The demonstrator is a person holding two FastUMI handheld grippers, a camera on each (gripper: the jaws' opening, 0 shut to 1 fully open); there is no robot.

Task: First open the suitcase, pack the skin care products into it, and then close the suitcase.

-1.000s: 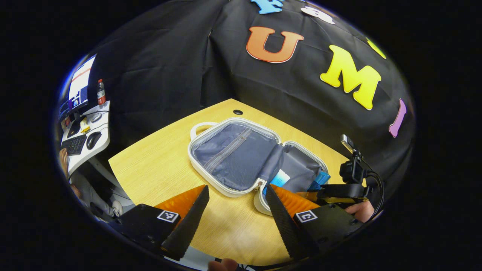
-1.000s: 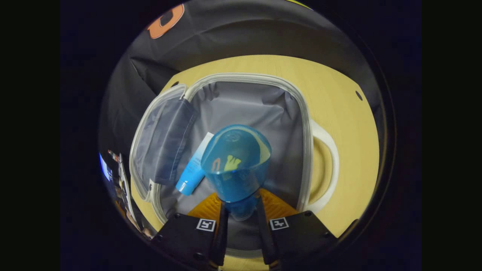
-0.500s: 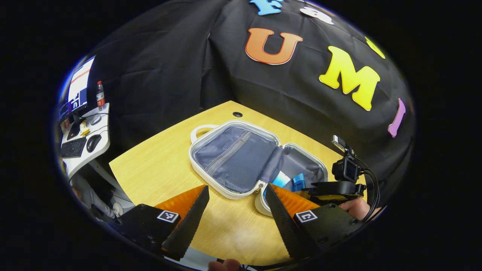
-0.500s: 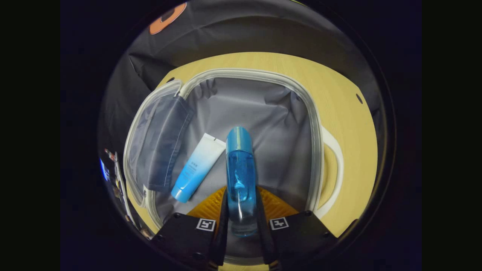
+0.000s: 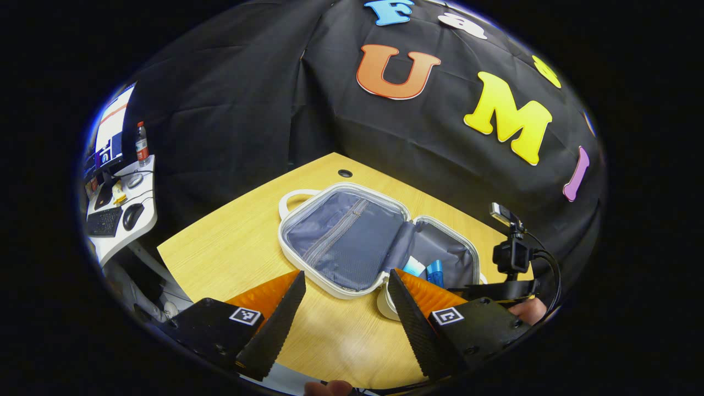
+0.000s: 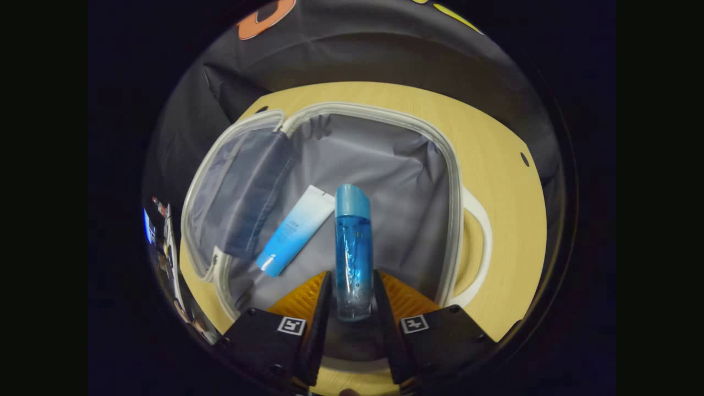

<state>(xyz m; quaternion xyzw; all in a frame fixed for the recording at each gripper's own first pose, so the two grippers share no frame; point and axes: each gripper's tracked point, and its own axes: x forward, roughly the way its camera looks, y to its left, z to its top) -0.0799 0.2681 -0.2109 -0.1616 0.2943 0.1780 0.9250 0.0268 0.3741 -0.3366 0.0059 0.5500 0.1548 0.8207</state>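
Black cloth walls back a pale wooden tabletop [image 5: 231, 247], on which the white suitcase [image 5: 335, 286] lies open flat near the far edge, its zip-pocket lid half beside the grey-lined base. In the right gripper view a blue-and-white tube [image 6: 294, 231] rests on the lining toward the hinge side, and the blue bottle [image 6: 352, 247] lies just beside it, cap pointing away. The right gripper [image 6: 347, 308] has its fingers pressed against the bottle's lower end, so packing is the step in hand. The left gripper [image 5: 344, 313] hangs spread wide and empty over the tabletop's near edge. Next, I judge, the right fingers should part to leave the bottle on the lining, draw back clear of the rim, then the lid half can be swung over
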